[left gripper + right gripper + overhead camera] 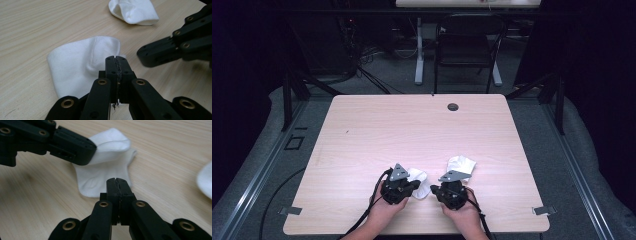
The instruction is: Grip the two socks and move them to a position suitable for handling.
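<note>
- The table [377, 125] has a pale wood-grain top with a small round dark grommet [453, 107] near its far edge.
- One white sock [419, 181] lies flat on the top, between the left gripper [414, 186] and the right gripper [434, 189].
- A second white sock [461, 165] lies just beyond the right gripper, apart from the first; it looks loosely bunched, though the high view is too coarse to be sure.

I work in a lab-like recording room: my wooden worktop [422, 130] stands on grey carpet between dark curtains, with loose cables [362, 70], a black chair [467, 45] and another desk behind it.
</note>
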Motion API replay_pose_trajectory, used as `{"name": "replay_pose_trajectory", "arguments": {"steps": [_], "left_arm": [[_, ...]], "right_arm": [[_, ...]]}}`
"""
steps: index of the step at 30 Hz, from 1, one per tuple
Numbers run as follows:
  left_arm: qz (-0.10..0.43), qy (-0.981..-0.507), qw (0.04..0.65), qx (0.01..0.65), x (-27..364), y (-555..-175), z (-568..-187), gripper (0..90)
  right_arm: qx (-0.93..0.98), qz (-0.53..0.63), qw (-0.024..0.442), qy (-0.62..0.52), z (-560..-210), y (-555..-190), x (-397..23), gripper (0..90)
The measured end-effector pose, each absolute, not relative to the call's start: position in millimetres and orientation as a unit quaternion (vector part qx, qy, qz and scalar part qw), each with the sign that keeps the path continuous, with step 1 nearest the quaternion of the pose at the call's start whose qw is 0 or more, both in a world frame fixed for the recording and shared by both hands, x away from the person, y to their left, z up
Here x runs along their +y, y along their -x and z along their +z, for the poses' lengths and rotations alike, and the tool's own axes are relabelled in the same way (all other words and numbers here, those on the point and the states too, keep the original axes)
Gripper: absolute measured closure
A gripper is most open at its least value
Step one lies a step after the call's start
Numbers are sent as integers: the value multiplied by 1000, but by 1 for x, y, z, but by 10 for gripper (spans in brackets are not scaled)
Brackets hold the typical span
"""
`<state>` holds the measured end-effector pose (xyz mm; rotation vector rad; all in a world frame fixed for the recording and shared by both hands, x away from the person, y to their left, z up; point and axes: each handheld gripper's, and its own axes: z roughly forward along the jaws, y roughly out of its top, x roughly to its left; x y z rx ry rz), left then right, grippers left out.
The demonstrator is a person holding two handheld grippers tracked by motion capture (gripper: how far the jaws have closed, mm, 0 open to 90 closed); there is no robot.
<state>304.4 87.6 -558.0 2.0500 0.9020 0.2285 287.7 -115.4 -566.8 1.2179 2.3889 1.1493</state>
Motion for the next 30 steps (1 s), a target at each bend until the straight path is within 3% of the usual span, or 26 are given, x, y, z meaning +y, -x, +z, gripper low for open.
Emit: {"name": "replay_pose_trajectory", "arguments": {"steps": [9, 22, 30], "left_arm": [[94, -817, 436, 365, 95, -305, -553, 890], [124, -799, 438, 393, 137, -309, -541, 883], [134, -802, 405, 419, 166, -309, -552, 877]], "right_arm": [[837, 366, 116, -390, -579, -294, -93, 900], [841, 362, 106, -387, -578, -291, -99, 900], [843, 354, 98, -394, -576, -292, -108, 900]]}}
